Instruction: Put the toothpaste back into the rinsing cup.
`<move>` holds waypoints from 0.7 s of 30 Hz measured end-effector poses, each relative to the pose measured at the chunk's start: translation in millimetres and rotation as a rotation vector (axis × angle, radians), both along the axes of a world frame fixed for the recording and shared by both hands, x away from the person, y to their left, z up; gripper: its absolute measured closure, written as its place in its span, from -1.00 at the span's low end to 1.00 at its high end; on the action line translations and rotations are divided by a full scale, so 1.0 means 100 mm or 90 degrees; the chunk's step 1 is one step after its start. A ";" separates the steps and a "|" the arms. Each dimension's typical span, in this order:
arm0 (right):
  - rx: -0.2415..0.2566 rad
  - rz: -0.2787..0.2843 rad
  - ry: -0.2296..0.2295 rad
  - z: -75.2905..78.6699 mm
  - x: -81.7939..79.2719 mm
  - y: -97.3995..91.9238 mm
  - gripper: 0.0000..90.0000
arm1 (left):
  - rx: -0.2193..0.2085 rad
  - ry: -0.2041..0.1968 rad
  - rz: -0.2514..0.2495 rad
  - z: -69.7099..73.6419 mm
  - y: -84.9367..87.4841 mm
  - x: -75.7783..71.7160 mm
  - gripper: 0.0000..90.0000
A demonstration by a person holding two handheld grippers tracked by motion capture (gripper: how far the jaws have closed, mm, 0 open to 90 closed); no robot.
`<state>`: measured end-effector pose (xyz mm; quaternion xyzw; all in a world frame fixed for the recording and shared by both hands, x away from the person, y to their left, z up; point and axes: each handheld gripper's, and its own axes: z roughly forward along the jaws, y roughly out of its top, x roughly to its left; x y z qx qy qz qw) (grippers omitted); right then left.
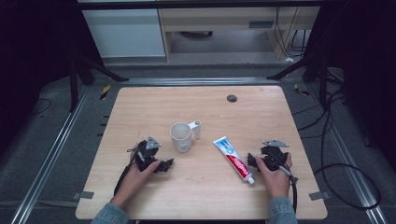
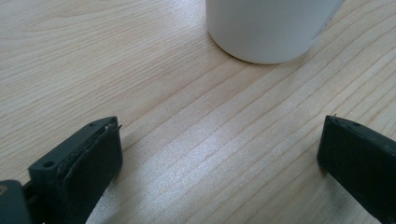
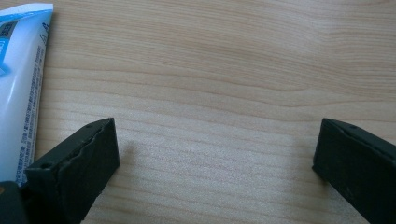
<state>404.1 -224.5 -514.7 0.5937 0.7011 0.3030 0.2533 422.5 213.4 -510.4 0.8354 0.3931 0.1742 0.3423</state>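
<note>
resting low on the pale wooden table (image 1: 140, 107), the left gripper (image 1: 164, 164) sits in the person's left hand (image 1: 135, 175) with its jaws spread wide and nothing between them; in the left gripper view only bare wood lies between the two black pads (image 2: 88, 163), and the white plastic mug with a side handle (image 2: 271, 28) stands upright just ahead of them, apart from both. the right gripper (image 1: 254, 161) lies in the right hand (image 1: 275, 177), its jaws likewise standing wide apart on bare wood. the white, blue and red toothpaste tube (image 1: 233, 160) lies flat just beside that gripper's left jaw, close but not clasped, its cap end nearer the person; in the right gripper view the tube's white and blue body (image 3: 21, 84) runs past the outer side of the left jaw. mug and tube stand between the two grippers.
</note>
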 end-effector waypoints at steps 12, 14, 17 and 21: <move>-0.043 0.037 0.018 0.30 -0.15 -0.05 -0.67 | 0.000 0.000 0.000 0.00 0.00 0.00 -1.00; -0.052 0.058 0.033 0.40 -0.19 0.00 -0.63 | 0.000 0.000 0.000 0.00 0.00 0.00 -1.00; -0.067 0.084 0.048 0.53 -0.23 0.08 -0.57 | 0.000 0.000 0.000 0.00 0.00 0.00 -1.00; -0.068 0.115 0.066 0.69 -0.26 0.15 -0.49 | 0.000 0.000 0.000 0.00 0.00 0.00 -1.00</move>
